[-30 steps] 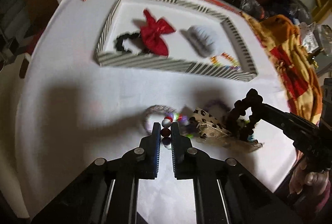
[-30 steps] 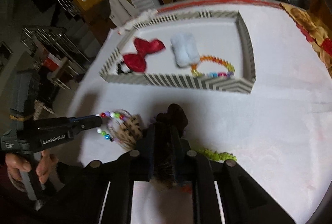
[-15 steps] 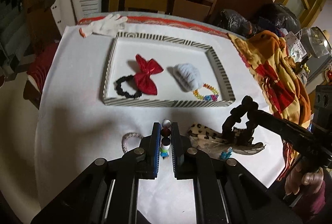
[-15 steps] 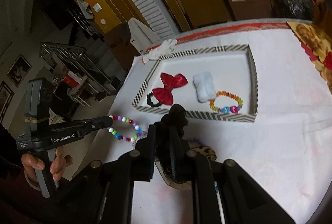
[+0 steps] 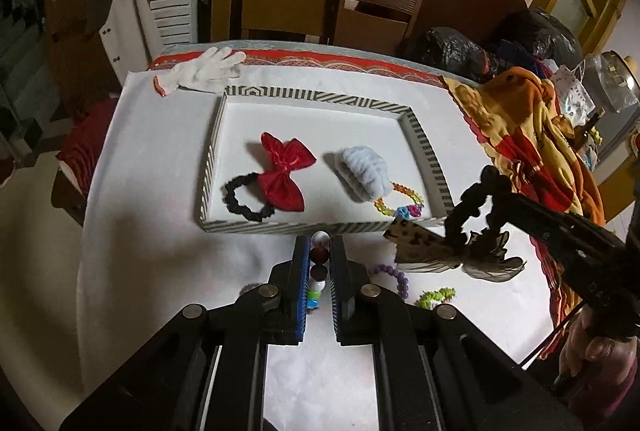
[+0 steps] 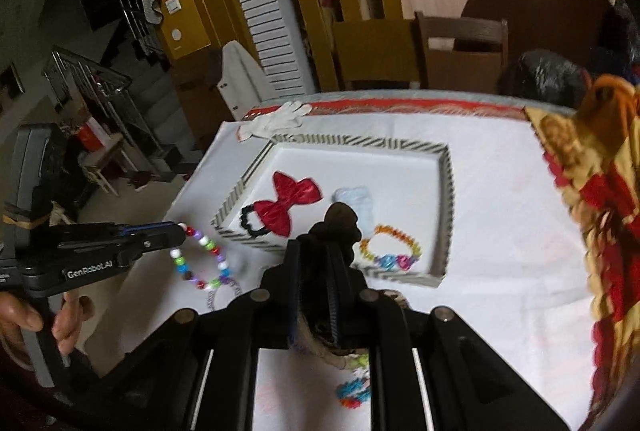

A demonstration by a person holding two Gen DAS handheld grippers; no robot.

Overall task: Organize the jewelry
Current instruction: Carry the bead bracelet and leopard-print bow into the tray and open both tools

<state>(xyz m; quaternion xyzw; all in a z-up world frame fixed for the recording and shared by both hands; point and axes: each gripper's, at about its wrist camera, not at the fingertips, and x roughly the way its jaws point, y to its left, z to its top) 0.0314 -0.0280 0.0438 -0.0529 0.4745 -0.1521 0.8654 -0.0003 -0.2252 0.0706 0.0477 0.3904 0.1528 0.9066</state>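
the left gripper (image 5: 319, 251) is pinching a multicoloured bead bracelet (image 6: 202, 259) between nearly closed jaws; in the right wrist view the bracelet is hanging as a loop off the tool's tip, clear of the white tablecloth (image 5: 152, 251), just in front of the striped tray (image 5: 216, 135). the right gripper (image 6: 314, 251) is clamping a black scrunchie w/ a leopard-print bow (image 5: 424, 245), jaws narrow, the bow dangling in the air near the tray's front right corner. inside the tray are lying a red bow on a black hair tie (image 5: 282, 177), a pale fluffy clip (image 5: 366, 173) & an orange bead bracelet (image 5: 400, 201). a purple bracelet (image 5: 392, 273) & a green one (image 5: 436, 295) are sitting on the cloth below the bow. a white glove (image 5: 204, 71) is lying behind the tray.
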